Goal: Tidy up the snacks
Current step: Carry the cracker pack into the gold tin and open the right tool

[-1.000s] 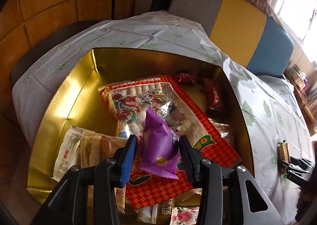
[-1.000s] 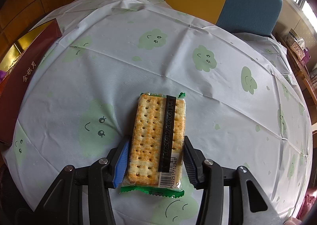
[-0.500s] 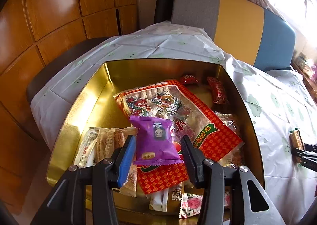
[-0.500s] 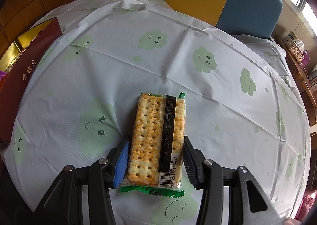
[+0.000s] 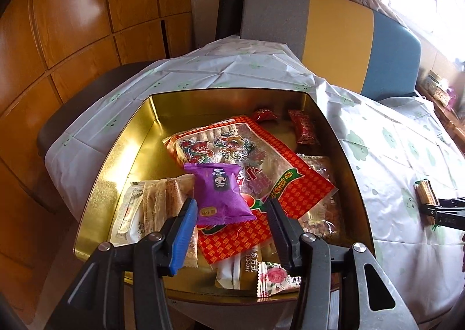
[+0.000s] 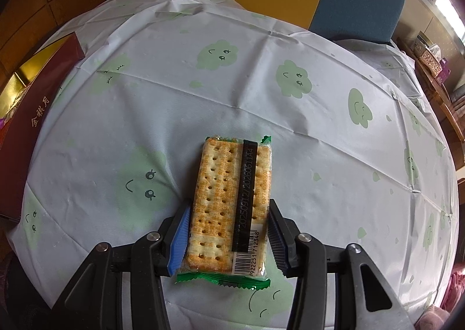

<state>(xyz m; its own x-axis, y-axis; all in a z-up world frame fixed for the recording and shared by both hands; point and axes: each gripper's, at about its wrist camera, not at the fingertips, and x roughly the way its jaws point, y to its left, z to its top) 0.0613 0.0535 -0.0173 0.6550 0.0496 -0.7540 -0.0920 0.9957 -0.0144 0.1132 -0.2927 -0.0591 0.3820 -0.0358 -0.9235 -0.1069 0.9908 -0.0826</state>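
A gold tin (image 5: 122, 155) on the table holds several snacks. A purple packet (image 5: 221, 193) lies on the big red packet (image 5: 247, 164) in it. My left gripper (image 5: 231, 211) is open above the tin's near end, clear of the purple packet. My right gripper (image 6: 229, 222) has its jaws around a green-edged cracker packet (image 6: 232, 199) that lies flat on the tablecloth; I cannot tell whether they press it. The cracker packet (image 5: 425, 197) and right gripper also show at the right of the left wrist view.
The tin's dark red side (image 6: 26, 138) is at the left of the right wrist view. A grey, yellow and blue chair (image 5: 334, 39) stands behind the table. The cloud-print tablecloth (image 6: 261, 74) covers the table. A wooden wall (image 5: 72, 25) is on the left.
My left gripper has let go of the purple packet, which fell flat onto the red packet, and has drawn back and up. The right gripper and crackers have not moved.
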